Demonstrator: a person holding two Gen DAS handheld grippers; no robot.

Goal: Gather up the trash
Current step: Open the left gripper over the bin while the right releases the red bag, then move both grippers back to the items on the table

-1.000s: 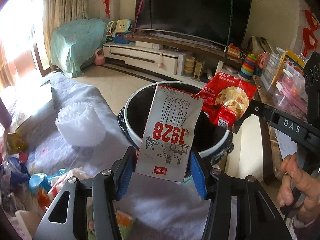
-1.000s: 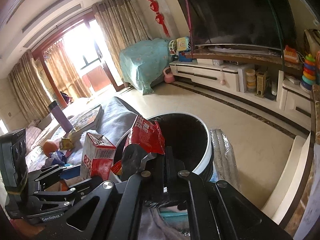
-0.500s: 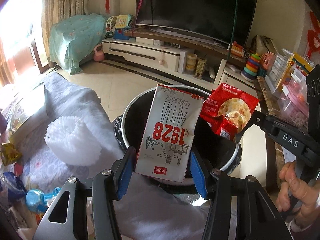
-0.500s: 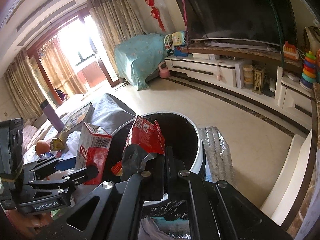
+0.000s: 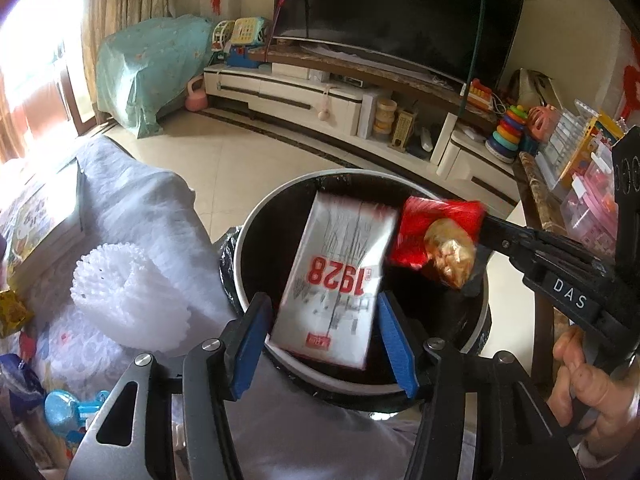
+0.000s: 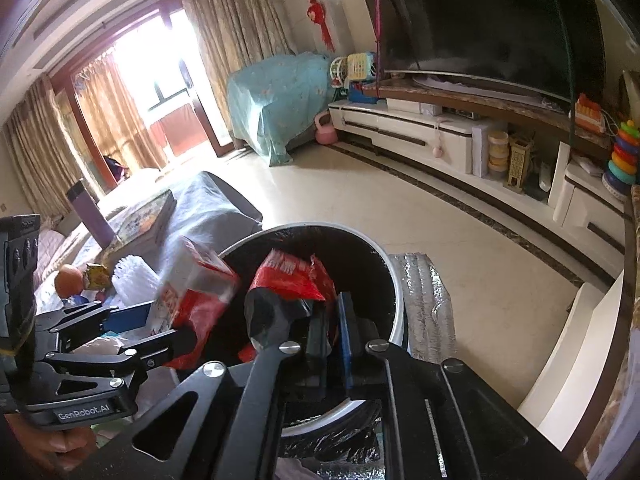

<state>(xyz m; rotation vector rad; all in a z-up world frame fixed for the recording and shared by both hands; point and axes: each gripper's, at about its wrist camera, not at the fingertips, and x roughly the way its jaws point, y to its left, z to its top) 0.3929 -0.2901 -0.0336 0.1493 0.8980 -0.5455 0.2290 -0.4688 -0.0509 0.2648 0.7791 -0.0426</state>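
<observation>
The step in hand looked like the drop itself: both pieces of trash were over the mouth of the round bin [image 5: 256, 232], a white-rimmed tub lined with a glossy black bag. The left gripper [image 5: 326, 336] stood with its blue-padded fingers [image 5: 250, 344] spread wide, and the milk carton [image 5: 340, 276], a flat-sided white paperboard box printed "1928" in red, sat blurred between them, apparently clear of both pads and so, by my reading, falling free. The right gripper [image 6: 334, 320] had its fingers nearly together on the red snack bag [image 6: 294, 276], a crinkly, shiny foil pouch with a crumpled dark underside, held above the bin's far side. The next move, I judged, called for that gripper to part its fingers while still over the opening, since so light a pouch could drift onto the rim. On the cloth-covered worktop [image 5: 152, 208] beside the bin lay a soft white foam net sleeve [image 5: 128, 296], ribbed and springy-looking, likely a later pick.
</observation>
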